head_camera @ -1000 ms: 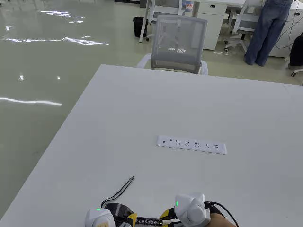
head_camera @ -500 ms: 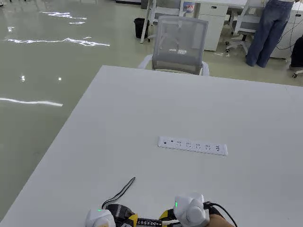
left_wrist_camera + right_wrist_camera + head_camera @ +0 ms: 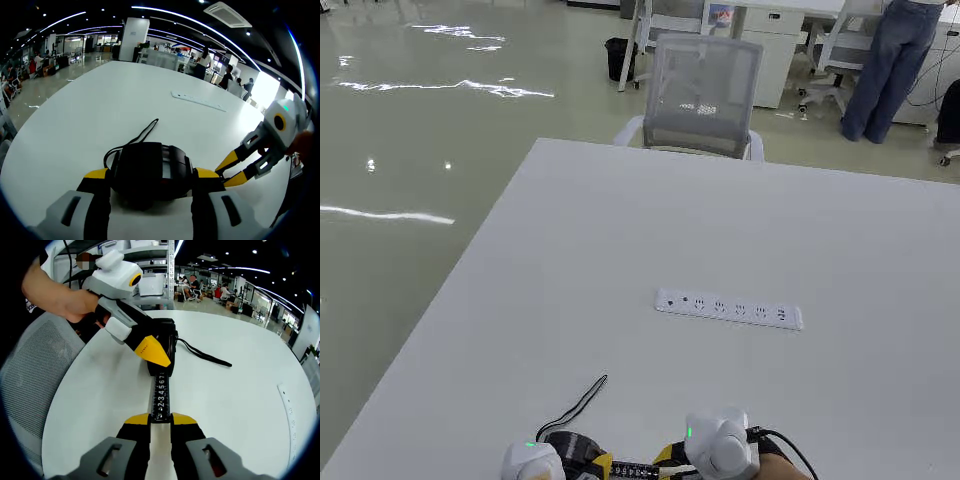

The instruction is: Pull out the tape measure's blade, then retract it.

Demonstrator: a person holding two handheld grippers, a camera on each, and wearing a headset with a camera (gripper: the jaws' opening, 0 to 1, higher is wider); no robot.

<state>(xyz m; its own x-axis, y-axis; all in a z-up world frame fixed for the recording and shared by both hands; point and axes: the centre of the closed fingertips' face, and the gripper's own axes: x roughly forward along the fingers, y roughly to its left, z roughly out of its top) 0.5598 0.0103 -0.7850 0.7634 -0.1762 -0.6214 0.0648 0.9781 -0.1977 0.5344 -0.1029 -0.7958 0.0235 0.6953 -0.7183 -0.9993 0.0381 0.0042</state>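
Note:
The black tape measure (image 3: 145,165) rests on the white table (image 3: 620,250), and my left gripper (image 3: 150,176) is shut on its case, one yellow-tipped finger on each side. A short stretch of its black numbered blade (image 3: 160,396) runs out from the case (image 3: 165,347) to my right gripper (image 3: 160,418), which is shut on the blade's end. In the head view both grippers sit at the bottom edge, the left gripper (image 3: 582,463) and the right gripper (image 3: 666,462) close together, with the blade (image 3: 632,469) between them. The black wrist strap (image 3: 575,403) trails away across the table.
A white power strip (image 3: 728,308) lies flat in the middle of the table. A grey mesh chair (image 3: 702,90) stands at the far edge, with a person (image 3: 885,60) and desks behind it. The table's left edge drops to a glossy floor.
The head camera has shifted slightly. The grippers, the case and the short stretch of blade between them look almost the same.

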